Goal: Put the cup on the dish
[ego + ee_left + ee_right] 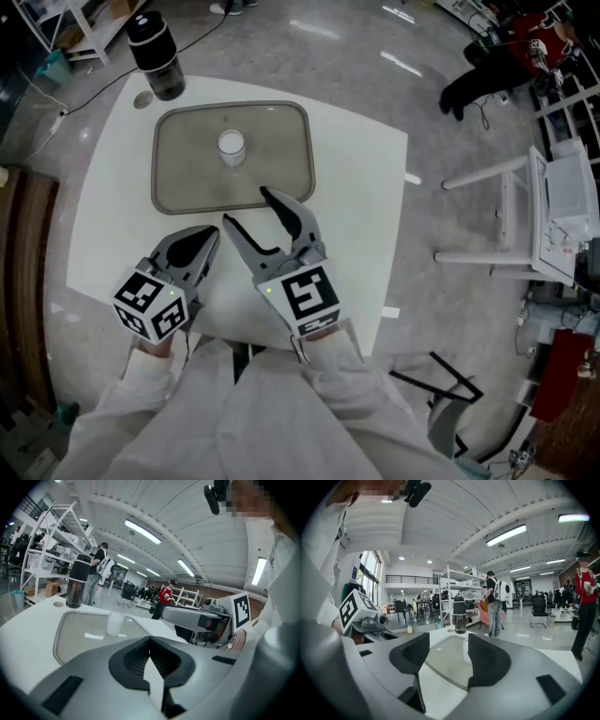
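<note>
A small white cup (232, 147) stands upright inside the grey rounded dish (272, 159) on the white table. My right gripper (246, 208) is open at the dish's near edge, empty, with its tips over the rim. My left gripper (210, 236) is shut on nothing, just short of the dish's near left side. From the left gripper view the cup (114, 623) shows on the dish (79, 637) beyond the closed jaws (150, 641). In the right gripper view the cup (466, 651) is half hidden behind the right jaw, and the dish (443, 663) lies between the open jaws (449, 656).
A tall black bottle (157, 56) stands at the table's far left corner, beside a small round disc (142, 99). White shelving and chairs (553, 216) stand on the floor to the right. The person's white sleeves fill the near edge of the table.
</note>
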The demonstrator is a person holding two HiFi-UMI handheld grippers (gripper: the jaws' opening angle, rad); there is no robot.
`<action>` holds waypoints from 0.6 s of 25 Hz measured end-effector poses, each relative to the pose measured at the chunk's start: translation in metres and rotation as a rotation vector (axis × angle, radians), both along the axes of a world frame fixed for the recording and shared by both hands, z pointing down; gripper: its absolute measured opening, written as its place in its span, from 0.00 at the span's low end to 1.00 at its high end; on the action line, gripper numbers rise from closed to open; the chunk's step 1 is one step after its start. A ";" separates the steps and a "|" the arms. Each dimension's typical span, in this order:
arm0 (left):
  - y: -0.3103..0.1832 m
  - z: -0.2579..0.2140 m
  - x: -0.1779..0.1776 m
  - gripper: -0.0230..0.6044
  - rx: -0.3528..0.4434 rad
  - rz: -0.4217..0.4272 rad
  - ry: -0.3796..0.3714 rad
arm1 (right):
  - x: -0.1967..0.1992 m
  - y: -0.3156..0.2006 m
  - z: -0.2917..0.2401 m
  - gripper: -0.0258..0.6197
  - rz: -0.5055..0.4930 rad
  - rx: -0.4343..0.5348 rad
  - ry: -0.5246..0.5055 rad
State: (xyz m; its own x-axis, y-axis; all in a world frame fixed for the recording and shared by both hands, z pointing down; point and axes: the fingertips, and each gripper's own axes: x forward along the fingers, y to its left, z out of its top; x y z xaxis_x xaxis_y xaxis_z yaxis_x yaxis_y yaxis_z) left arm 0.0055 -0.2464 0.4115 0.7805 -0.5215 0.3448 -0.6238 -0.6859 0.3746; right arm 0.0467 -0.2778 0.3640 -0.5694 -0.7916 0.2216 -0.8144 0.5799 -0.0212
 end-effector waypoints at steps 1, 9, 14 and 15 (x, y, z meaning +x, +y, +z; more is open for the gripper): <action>0.008 -0.002 0.002 0.05 0.006 -0.002 -0.001 | 0.002 0.010 -0.002 0.45 -0.007 0.006 0.003; 0.057 -0.017 0.017 0.05 0.048 -0.008 -0.009 | 0.025 0.075 -0.021 0.13 -0.023 0.050 -0.009; 0.090 -0.023 0.022 0.05 0.054 -0.015 -0.003 | 0.031 0.111 -0.023 0.08 -0.047 0.041 -0.023; 0.094 -0.023 0.022 0.05 0.054 -0.016 -0.003 | 0.031 0.117 -0.021 0.07 -0.048 0.036 -0.015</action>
